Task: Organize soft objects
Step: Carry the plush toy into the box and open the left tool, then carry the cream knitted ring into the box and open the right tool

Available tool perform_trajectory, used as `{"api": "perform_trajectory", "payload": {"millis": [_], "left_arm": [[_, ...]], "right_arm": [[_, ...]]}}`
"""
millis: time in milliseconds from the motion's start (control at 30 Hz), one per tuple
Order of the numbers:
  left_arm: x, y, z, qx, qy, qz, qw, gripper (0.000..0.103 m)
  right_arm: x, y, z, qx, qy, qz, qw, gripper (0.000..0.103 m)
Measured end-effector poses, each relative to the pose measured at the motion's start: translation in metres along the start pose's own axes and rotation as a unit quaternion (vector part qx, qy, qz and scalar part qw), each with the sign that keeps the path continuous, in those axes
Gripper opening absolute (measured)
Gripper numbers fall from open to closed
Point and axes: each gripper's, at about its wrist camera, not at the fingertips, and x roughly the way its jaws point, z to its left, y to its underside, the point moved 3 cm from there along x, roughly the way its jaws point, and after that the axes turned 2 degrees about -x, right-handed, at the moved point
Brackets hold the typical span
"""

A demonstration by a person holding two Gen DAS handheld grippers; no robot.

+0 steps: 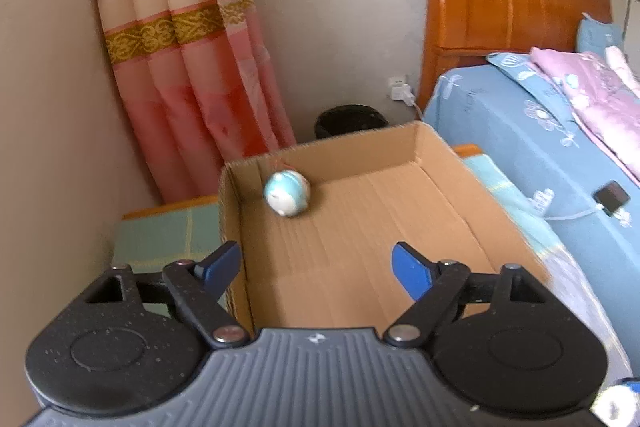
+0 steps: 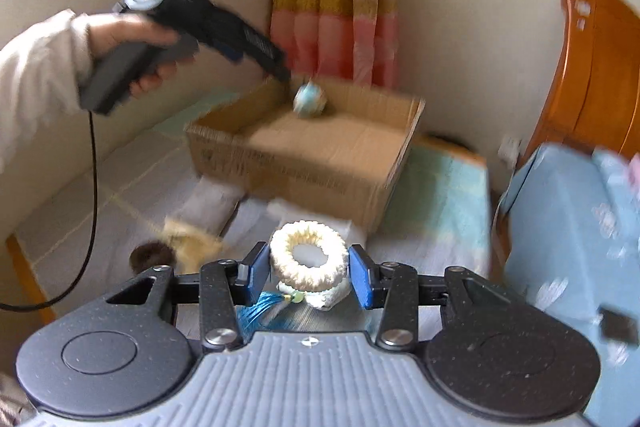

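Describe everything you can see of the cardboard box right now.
The cardboard box is a shallow, open-topped brown corrugated tray with low walls, sitting level on a pale green mat beside the bed. Inside, only a small blue-and-white ball shows, near the far left corner. The left gripper hovers above it, jaws open.

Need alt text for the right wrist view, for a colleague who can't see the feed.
The right gripper closes around a cream knitted ring above a pale mat. Beyond it, the left gripper, held in a hand, reaches over an open cardboard box holding a blue-and-white ball.
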Motion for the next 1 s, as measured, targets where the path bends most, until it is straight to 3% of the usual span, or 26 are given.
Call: {"api": "perform_trajectory", "payload": {"millis": [167,233,333,500,700,833,1000], "left_arm": [[-0.032,0.028,-0.014,0.015,0.025,-0.004,0.9996,0.083],[-0.046,0.039,-0.02,0.021,0.037,-0.009,0.999,0.084],[-0.063,0.052,-0.025,0.022,0.052,-0.022,0.9982,0.089],[-0.081,0.071,-0.025,0.004,0.06,-0.031,0.9977,0.089],[-0.088,0.085,-0.021,-0.005,0.049,-0.03,0.9983,0.089],[-0.091,0.092,-0.022,-0.008,0.048,-0.028,0.9984,0.089],[-0.095,0.105,-0.025,-0.002,0.042,-0.021,0.9989,0.089]], "right_arm": [[0.029,0.051,0.008,0.022,-0.011,0.083,0.996,0.048],[0.033,0.066,0.011,0.033,-0.009,0.102,0.994,0.059],[0.031,0.075,0.015,0.03,-0.006,0.109,0.994,0.075],[0.027,0.076,0.02,0.013,-0.009,0.102,0.995,0.079],[0.034,0.075,0.016,0.017,-0.005,0.1,0.995,0.069],[0.037,0.074,0.015,0.015,0.011,0.1,0.995,0.046],[0.026,0.07,0.011,0.023,0.005,0.091,0.996,0.042]]}}
